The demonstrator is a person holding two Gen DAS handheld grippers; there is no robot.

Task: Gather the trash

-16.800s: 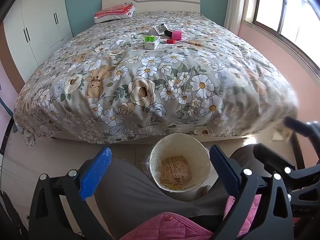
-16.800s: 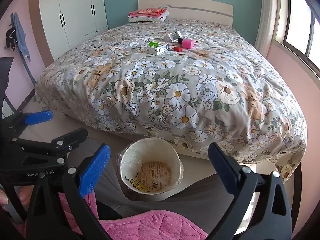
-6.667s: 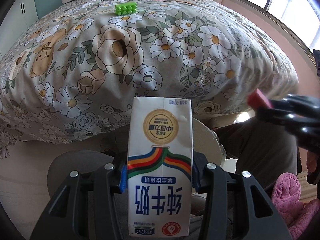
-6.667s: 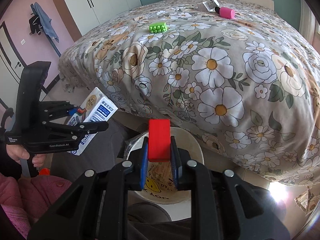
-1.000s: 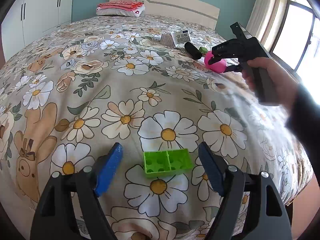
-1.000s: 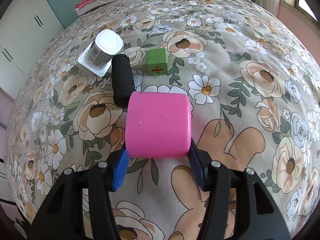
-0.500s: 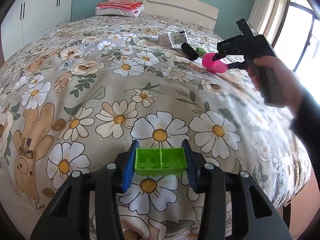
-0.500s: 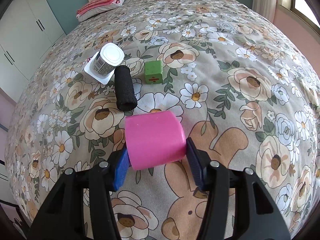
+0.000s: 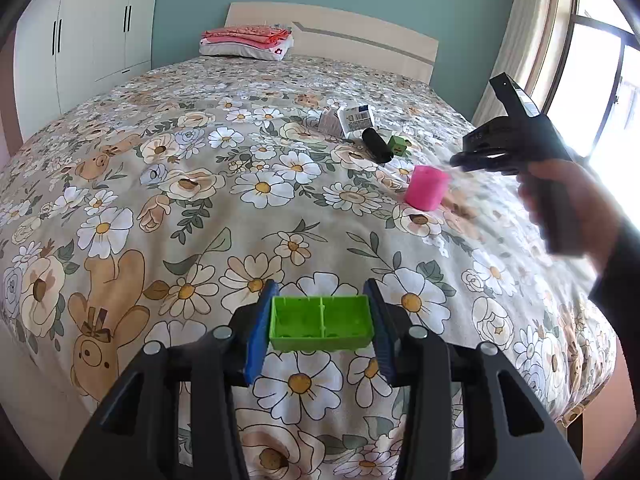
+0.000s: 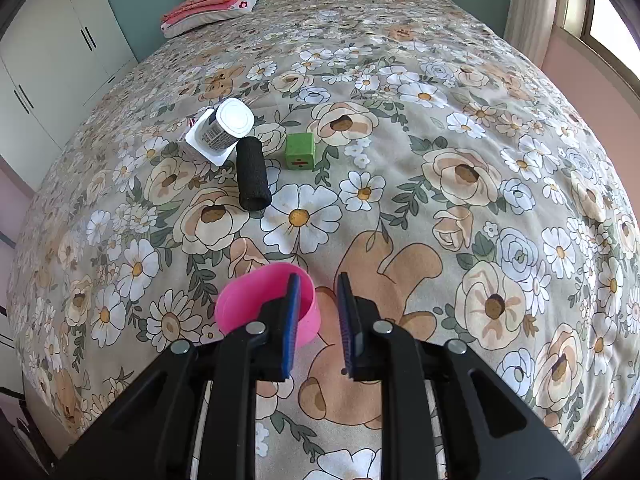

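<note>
- Left gripper (image 9: 321, 332): blue pads clamped on the two short ends of a green building brick (image 9: 320, 328). The brick is held with its hollow underside facing the camera; two open cells show, divided by a thin rib, both empty. It hangs above the floral bedspread (image 9: 168, 184), near the foot of the bed.
- Right gripper (image 10: 316, 320): jaws narrow and closing, with only bedspread showing in the gap. From the left wrist camera it appears as a black tool gripped by a hand (image 9: 568, 208) at the right edge, blurred.
- Pink cup (image 10: 267, 304): standing on the bedspread with its mouth up, just left of the right gripper's left finger, which overlaps its rim in view; whether they touch cannot be told. What shows of its inside is empty. In the left wrist view it stands free on the cover below the right gripper's tip.
- White pot (image 10: 226, 124): lying on its side on a white square card or lid, flat end toward the camera; contents hidden.
- Black cylinder (image 10: 251, 178): lying on the cover just beside the white pot.
- Green cube (image 10: 301, 151): on the cover, just right of the black cylinder, a red mark on its near face.
- Folded pink and white bedding (image 9: 246, 42): stacked at the headboard.
- White wardrobe (image 9: 80, 52): along the wall, doors closed.
</note>
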